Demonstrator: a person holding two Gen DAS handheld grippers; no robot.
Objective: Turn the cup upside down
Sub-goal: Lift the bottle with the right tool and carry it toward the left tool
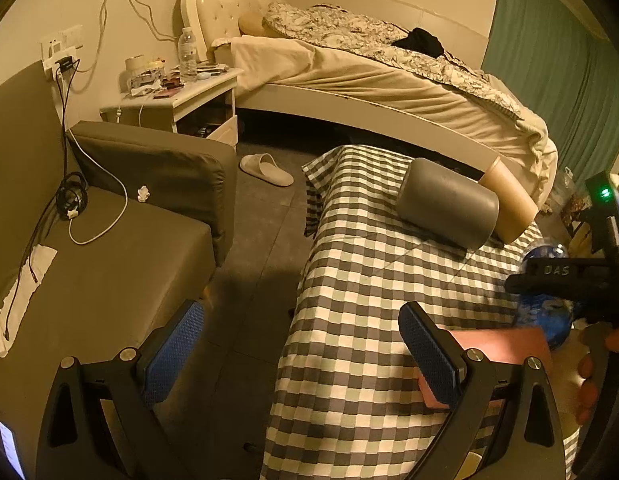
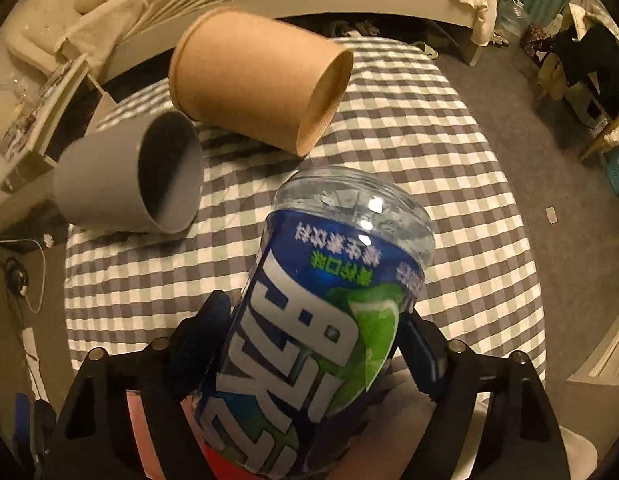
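A clear plastic cup (image 2: 321, 312) with a blue and green label is tilted above the checked tablecloth (image 2: 389, 160), its clear end pointing away from me. My right gripper (image 2: 315, 320) is shut on its labelled middle. In the left wrist view the same cup (image 1: 545, 316) shows at the right edge inside the right gripper (image 1: 543, 290). A grey cup (image 2: 129, 184) lies on its side with its mouth toward me. Behind it a brown paper cup (image 2: 253, 80) also lies on its side. My left gripper (image 1: 301, 320) is open over the table's left edge, holding nothing.
A pink flat object (image 1: 509, 350) lies on the table under my left gripper's right finger. A hand (image 1: 589, 372) holds the right gripper. A brown sofa (image 1: 109, 260) stands to the left, with a bed (image 1: 389, 76) and a cluttered nightstand (image 1: 181, 92) behind.
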